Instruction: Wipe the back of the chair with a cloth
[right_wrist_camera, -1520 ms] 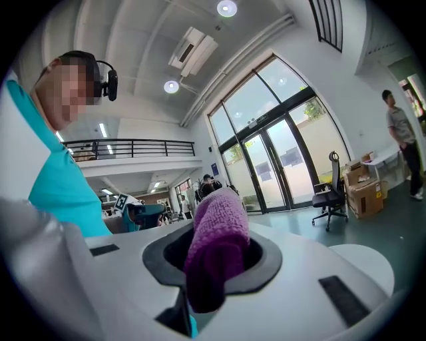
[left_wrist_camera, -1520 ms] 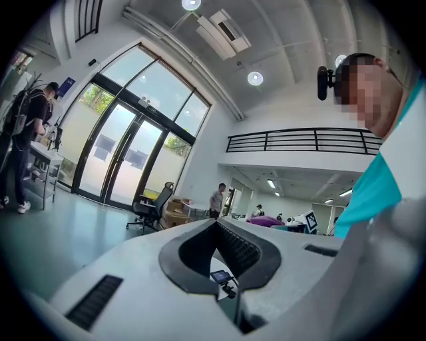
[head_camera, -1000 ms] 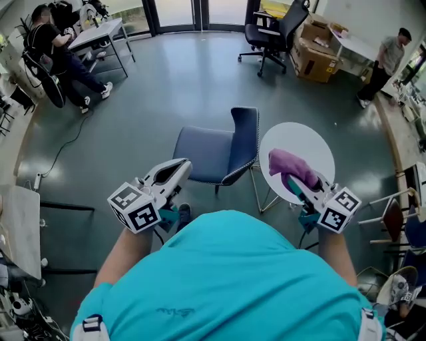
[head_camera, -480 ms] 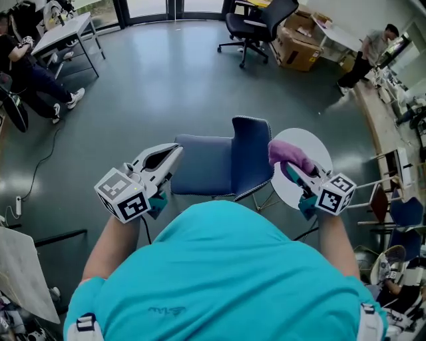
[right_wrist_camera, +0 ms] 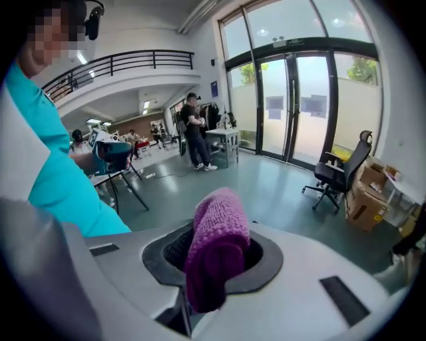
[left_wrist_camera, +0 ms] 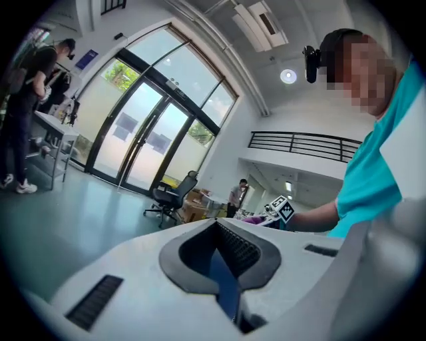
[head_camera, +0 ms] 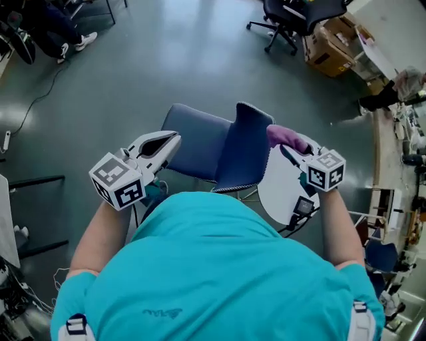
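Right tongs (head_camera: 287, 148) pinch the purple cloth (head_camera: 283, 135), folded end jutting forward like a wiping pad, just beside the top edge of the chair back (head_camera: 245, 150). Left tongs (head_camera: 172, 141), pressed together and empty, hover on its other side, seemingly keeping clear.

I log the chair (head_camera: 226, 150) legs mostly hidden under the teal shirt (head_camera: 213, 266), black office chair (head_camera: 293, 16) cut by top edge, round table (head_camera: 279, 193) partly behind right forearm (head_camera: 339, 226).
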Motion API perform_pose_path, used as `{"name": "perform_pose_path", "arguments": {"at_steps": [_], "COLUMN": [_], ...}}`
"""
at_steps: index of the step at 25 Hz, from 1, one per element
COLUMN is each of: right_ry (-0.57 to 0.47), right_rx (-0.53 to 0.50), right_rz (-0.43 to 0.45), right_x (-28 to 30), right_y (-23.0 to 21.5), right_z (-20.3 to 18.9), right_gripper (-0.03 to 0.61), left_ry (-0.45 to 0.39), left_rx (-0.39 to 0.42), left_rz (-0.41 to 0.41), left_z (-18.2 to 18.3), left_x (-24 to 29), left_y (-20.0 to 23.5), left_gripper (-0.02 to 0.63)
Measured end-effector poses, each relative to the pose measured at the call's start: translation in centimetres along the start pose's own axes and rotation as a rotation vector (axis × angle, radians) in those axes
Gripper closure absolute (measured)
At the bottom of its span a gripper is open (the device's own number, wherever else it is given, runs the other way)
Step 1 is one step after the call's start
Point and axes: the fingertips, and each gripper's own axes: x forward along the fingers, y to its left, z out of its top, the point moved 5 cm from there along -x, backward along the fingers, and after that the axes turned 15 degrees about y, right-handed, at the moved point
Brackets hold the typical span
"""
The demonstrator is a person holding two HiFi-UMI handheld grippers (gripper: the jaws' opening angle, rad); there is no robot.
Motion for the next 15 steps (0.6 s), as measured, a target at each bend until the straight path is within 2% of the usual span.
{"name": "perform_pose_path", "arguments": {"at_steps": [3,7,15], "right_ry": [0.086,0.208,0.454], "right_rx": [-0.122,-0.242,-0.378], "right_rz": [0.008,-0.005,-0.035], "right_x": [3.4,8.5,17.7], "right_y": [-3.6,-7.5,-11.6], "right_z": [0.6,1.9,3.5], "right_gripper": [0.489,0.488,0.487], "left_ry": [-0.015,0.038,0.128], "left_rx": [-0.077,-0.159,-0.199], "left_rz": [0.071,0.112,0.107], "left_z": [-2.0,-5.4,-10.7], "left_x": [1.5,2.5,2.7], "left_y": [0.1,0.3,4.0], "left_gripper": [0.611,0.611,0.611]}}
